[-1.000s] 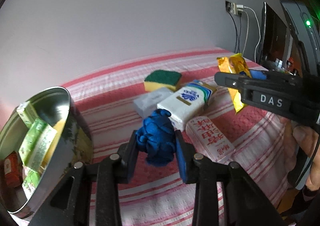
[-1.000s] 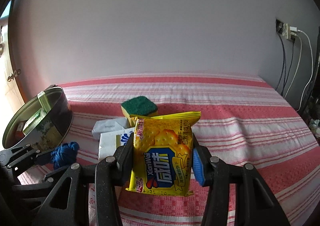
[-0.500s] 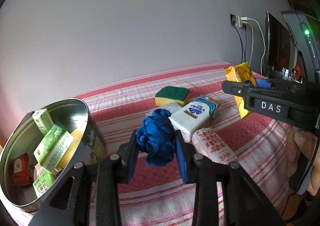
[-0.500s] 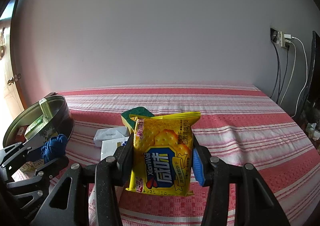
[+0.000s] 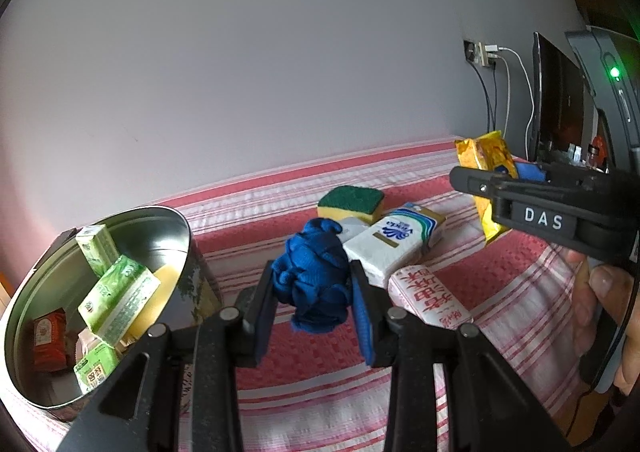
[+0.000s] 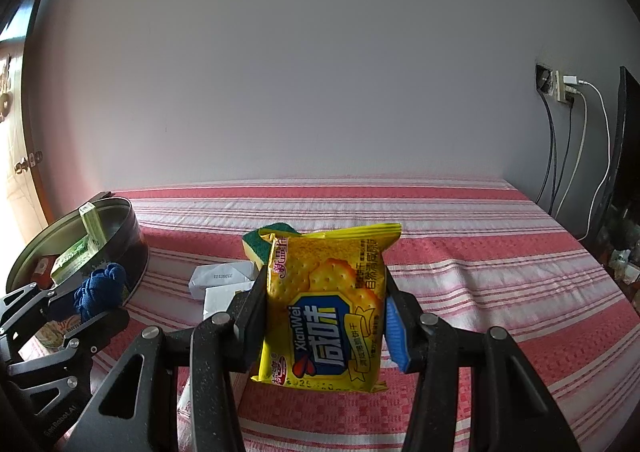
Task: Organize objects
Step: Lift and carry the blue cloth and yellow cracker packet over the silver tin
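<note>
My left gripper (image 5: 314,294) is shut on a blue knotted cloth bundle (image 5: 314,276) and holds it above the striped cloth, just right of a round metal tin (image 5: 188,252). The tin holds green packets (image 5: 118,294) and a red packet (image 5: 50,338). My right gripper (image 6: 326,310) is shut on a yellow cracker packet (image 6: 326,304) and holds it upright in the air. In the right wrist view the left gripper (image 6: 86,302) with the blue bundle (image 6: 100,286) hangs beside the tin (image 6: 132,224). In the left wrist view the right gripper (image 5: 504,176) shows with the yellow packet (image 5: 486,164).
On the red-and-white striped cloth (image 5: 420,172) lie a green-and-yellow sponge (image 5: 352,202), a white tissue pack (image 5: 394,244), a red-lettered packet (image 5: 430,302) and a small white pack (image 6: 220,278). A wall socket with cables (image 6: 560,88) and a dark screen (image 5: 560,104) stand at the right.
My left gripper has moved left toward the tin with the blue bundle in it. Both views have tilted up and now show more wall. The right gripper keeps the yellow packet.
</note>
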The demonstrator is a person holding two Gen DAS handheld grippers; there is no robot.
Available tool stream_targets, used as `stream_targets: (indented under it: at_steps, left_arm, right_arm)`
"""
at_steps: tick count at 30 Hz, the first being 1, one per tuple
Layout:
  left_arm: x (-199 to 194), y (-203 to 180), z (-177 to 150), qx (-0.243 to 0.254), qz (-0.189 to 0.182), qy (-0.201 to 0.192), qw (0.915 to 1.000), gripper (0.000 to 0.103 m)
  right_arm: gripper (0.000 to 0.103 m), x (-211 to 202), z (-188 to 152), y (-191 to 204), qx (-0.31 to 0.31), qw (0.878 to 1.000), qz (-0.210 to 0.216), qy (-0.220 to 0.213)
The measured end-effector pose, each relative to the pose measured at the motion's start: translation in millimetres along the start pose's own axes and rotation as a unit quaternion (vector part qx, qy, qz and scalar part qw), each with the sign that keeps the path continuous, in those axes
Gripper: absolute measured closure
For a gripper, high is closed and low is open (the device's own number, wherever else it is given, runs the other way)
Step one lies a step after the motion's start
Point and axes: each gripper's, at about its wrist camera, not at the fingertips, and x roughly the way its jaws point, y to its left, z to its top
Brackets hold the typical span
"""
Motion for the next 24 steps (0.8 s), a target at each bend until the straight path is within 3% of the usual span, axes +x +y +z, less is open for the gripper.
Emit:
stream_targets:
  at_steps: [24]
  left_arm:
    - [-12.7,0.4,-1.8,0.002,0.013,-0.034,0.9993,0.07]
  right_arm:
    - [0.051,-11.9,-0.3,2.6,-0.002,0.999,-0.008,-0.031]
